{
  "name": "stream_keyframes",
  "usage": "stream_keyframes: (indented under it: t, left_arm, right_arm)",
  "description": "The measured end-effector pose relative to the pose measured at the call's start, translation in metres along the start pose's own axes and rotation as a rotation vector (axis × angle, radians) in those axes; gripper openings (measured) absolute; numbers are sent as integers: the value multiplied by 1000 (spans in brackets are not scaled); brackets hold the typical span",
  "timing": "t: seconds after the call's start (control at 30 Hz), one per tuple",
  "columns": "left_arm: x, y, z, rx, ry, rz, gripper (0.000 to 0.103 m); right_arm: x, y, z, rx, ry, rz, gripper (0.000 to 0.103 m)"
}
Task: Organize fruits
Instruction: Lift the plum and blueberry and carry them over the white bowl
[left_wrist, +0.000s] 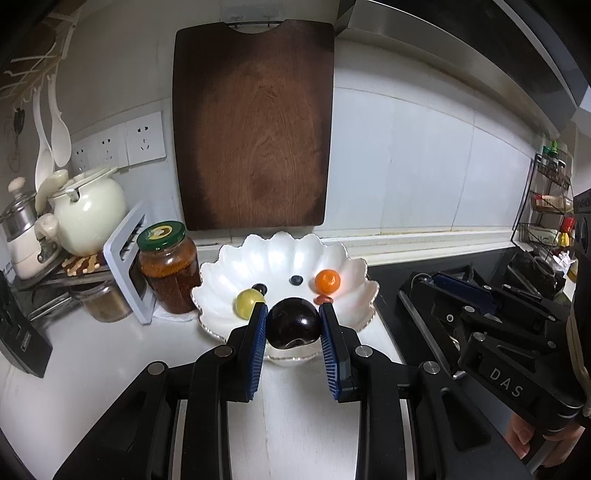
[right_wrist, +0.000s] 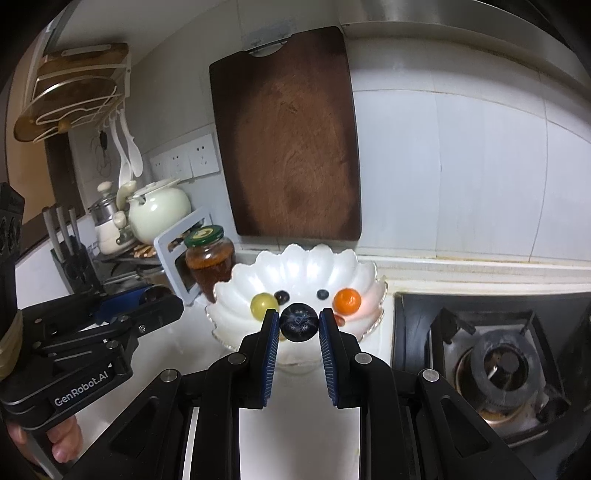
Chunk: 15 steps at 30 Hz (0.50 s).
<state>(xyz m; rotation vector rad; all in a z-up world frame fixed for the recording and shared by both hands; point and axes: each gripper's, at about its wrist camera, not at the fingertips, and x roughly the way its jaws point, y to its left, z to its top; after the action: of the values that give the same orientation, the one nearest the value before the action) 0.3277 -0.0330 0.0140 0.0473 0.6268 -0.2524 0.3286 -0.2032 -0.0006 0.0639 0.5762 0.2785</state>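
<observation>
Both tools gripping fruit over the white bowl (left_wrist: 354, 269)

We see the left tool (left_wrist: 293, 325) clamped on a dark plum (left_wrist: 293, 322) at lower centre — right tool (right_wrist: 299, 326) pinching a blueberry (right_wrist: 299, 321)

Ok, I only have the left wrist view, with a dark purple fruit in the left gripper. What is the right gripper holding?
Observer: The right gripper is shut on a blueberry, with the berry's crown facing the camera.
Operator: And the stove, is anything on it? The right gripper blocks my view.
Observer: No pot or pan. The gas burner sits bare under its black pan supports, and I see no flame.
</observation>
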Motion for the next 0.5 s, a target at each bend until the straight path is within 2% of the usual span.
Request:
stream_keyframes:
  t: [0.5]
  left_arm:
    - [56,11,35,-24,66,-15,29]
  right_arm:
    - [48,-15,31,9,47,-26,24]
